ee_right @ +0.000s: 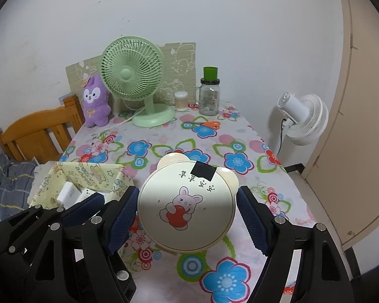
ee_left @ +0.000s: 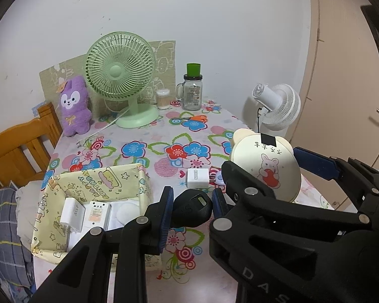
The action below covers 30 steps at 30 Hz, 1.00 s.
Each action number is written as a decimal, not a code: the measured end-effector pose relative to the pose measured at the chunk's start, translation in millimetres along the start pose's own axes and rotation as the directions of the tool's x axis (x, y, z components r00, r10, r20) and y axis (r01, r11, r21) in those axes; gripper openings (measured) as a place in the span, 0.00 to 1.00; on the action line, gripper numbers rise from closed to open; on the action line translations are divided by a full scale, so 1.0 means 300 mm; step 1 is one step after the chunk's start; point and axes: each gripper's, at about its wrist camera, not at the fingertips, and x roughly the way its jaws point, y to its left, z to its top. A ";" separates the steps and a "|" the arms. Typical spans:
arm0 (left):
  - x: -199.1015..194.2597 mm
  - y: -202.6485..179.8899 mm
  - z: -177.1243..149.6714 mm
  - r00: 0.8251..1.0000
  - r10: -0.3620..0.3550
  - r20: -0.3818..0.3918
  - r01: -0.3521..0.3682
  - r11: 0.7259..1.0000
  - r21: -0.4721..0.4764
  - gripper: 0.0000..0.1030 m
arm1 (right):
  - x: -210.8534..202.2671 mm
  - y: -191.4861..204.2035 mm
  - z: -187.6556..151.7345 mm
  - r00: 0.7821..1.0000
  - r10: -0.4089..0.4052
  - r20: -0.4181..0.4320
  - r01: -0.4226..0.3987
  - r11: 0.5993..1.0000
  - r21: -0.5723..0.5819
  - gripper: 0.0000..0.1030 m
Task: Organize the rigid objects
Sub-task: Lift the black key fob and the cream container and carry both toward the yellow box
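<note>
Gripping a small black device with a tiny screen (ee_left: 193, 210), the left gripper (ee_left: 192, 208) has its blue-padded fingers (ee_left: 166, 210) closed tight on it, holding it above the flowered surface (ee_left: 149, 149) just beside the near right corner of the yellow cartoon-print box (ee_left: 128, 176). Inside that box lie a white charger block (ee_left: 72, 213), a white labelled box (ee_left: 97, 214) and a round white pad (ee_left: 125, 213). On the cloth beyond the held device sits a white plug adapter (ee_left: 197, 178). The right gripper (ee_right: 187, 210) has its fingers (ee_right: 122, 217) closed on either side of a cream round bear-eared case (ee_right: 187, 207), printed with a pink rabbit hugging a red heart and carrying a strip of black tape near its top; the left pad presses on the case's edge, while contact at the right pad is hard to judge. At the far end of the surface stand a purple plush toy (ee_left: 74, 106), a green desk fan (ee_left: 121, 75), a cotton-swab tub (ee_left: 163, 99) and a glass mason jar (ee_left: 191, 92) with a green cup on its lid, with orange-handled scissors (ee_left: 193, 118) lying in front of the jar. A white fan (ee_left: 278, 106) stands off the surface's right edge, and a wooden bed frame (ee_left: 20, 146) lies to the left.
</note>
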 end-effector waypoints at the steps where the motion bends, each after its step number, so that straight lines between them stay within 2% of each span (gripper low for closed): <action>1: 0.002 0.010 0.001 1.000 0.001 -0.002 -0.001 1.000 -0.002 0.30 | 0.003 0.008 0.002 1.000 0.001 -0.001 -0.001 1.000 -0.003 0.78; 30: 0.067 0.280 -0.004 0.997 0.059 -0.049 -0.063 0.995 -0.077 0.30 | 0.164 0.268 0.054 0.995 0.083 -0.056 -0.087 0.994 -0.066 0.78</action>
